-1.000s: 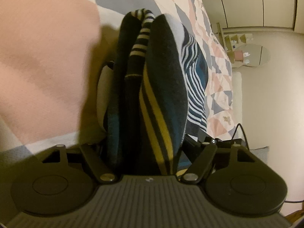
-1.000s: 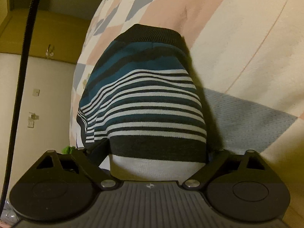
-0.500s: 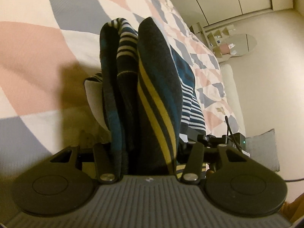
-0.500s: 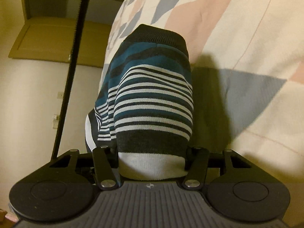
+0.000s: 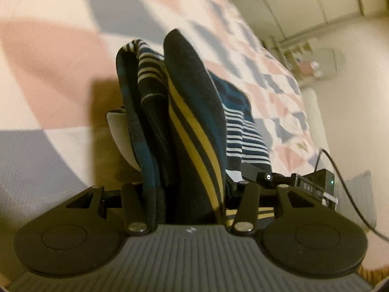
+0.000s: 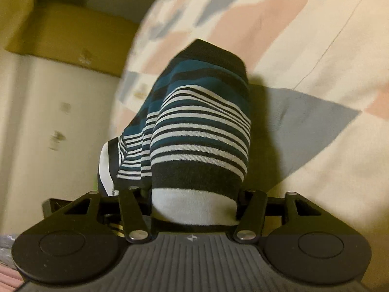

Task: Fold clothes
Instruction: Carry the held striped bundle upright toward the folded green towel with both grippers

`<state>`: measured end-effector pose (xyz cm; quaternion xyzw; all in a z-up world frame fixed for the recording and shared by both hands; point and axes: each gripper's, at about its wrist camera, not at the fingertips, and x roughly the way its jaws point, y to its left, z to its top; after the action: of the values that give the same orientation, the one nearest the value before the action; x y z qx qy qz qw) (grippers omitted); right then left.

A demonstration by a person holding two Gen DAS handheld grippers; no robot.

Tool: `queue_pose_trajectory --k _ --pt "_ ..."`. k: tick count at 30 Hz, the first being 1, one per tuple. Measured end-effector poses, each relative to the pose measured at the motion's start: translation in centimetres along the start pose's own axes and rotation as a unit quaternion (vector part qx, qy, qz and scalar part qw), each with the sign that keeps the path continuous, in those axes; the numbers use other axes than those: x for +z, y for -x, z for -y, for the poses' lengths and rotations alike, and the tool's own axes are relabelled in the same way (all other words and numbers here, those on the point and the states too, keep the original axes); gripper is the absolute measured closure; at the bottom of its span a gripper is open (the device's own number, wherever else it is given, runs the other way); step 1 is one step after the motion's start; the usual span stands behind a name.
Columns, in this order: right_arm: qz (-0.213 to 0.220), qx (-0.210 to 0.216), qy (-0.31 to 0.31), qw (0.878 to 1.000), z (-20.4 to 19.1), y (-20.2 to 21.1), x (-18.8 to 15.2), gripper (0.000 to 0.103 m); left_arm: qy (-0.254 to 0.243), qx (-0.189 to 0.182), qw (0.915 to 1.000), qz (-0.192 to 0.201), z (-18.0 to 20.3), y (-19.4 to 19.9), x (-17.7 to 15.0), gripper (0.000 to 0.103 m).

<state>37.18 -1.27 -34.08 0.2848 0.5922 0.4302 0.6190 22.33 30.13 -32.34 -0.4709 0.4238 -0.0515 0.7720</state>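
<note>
Left wrist view: garment (image 5: 194, 112), a dark knit with teal, white and yellow stripes, stands bunched in several layers between the fingers of the left gripper (image 5: 189, 194), whose jaws are clenched on it.
Change in this view: bedspread (image 5: 48, 48) of pink, grey and cream patches has swung across the picture over the last second, and the far wardrobe doors (image 5: 316, 2) now sit at the upper right; the cloth keeps the same place in the jaws.
Other gripper seen: right gripper's black body shows just right of the cloth, close beside the left one, with its cable (image 5: 340, 170) trailing off.
Right wrist view: right gripper (image 6: 194, 206) is clamped on the white-banded end of the same garment (image 6: 199, 126), which hangs forward over the bedspread (image 6: 316, 48).
Change in this view: cloth has drawn narrower between the fingers, and the floor (image 6: 48, 121) and a cabinet (image 6: 68, 36) have slid in at the left.
Meaning for the task: both holds have lasted while the pair travels, so the garment is probably being carried or swung into a fold; how many folds it already has cannot be told.
</note>
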Motion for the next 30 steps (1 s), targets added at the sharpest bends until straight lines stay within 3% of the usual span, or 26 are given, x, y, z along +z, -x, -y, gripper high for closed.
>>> queue_pose_trajectory --k 3,4,5,7,9,12,16,23,30 --pt "-0.008 -0.011 -0.014 1.0 0.9 -0.7 0.5 0.019 0.041 -0.021 0.9989 -0.003 -2.0 -0.6 0.2 0.052" --pt "-0.011 -0.015 -0.018 1.0 1.2 -0.9 0.7 0.008 0.04 -0.023 0.9989 -0.002 -2.2 -0.6 0.2 0.051" --pt "-0.014 -0.019 -0.023 0.999 1.5 -1.1 0.9 0.008 0.042 -0.026 0.9988 -0.002 -2.4 -0.7 0.2 0.051" --pt "-0.019 -0.026 -0.032 0.999 2.1 -1.6 1.2 0.018 0.049 -0.035 0.9982 -0.005 -3.1 -0.8 0.2 0.054" --pt "-0.023 -0.028 -0.042 0.998 2.7 -2.1 1.4 0.038 0.04 -0.032 0.9987 -0.005 -3.5 -0.3 0.2 0.057" --pt "-0.02 -0.012 -0.054 0.998 2.7 -2.5 1.4 0.048 0.038 -0.021 0.999 -0.012 -3.3 0.5 0.3 0.06" --pt "-0.011 0.006 -0.076 0.997 1.6 -2.2 2.0 0.052 0.035 -0.016 0.9991 -0.018 -2.5 2.2 0.6 0.061" --pt "0.004 0.051 -0.049 0.997 -4.3 -0.4 2.0 0.052 -0.003 -0.026 0.9991 0.032 1.5 8.5 0.2 0.062" --pt "0.004 0.068 -0.023 0.997 -8.9 -0.8 -2.2 0.052 -0.013 -0.015 0.9983 0.054 1.4 15.6 -2.7 0.061"
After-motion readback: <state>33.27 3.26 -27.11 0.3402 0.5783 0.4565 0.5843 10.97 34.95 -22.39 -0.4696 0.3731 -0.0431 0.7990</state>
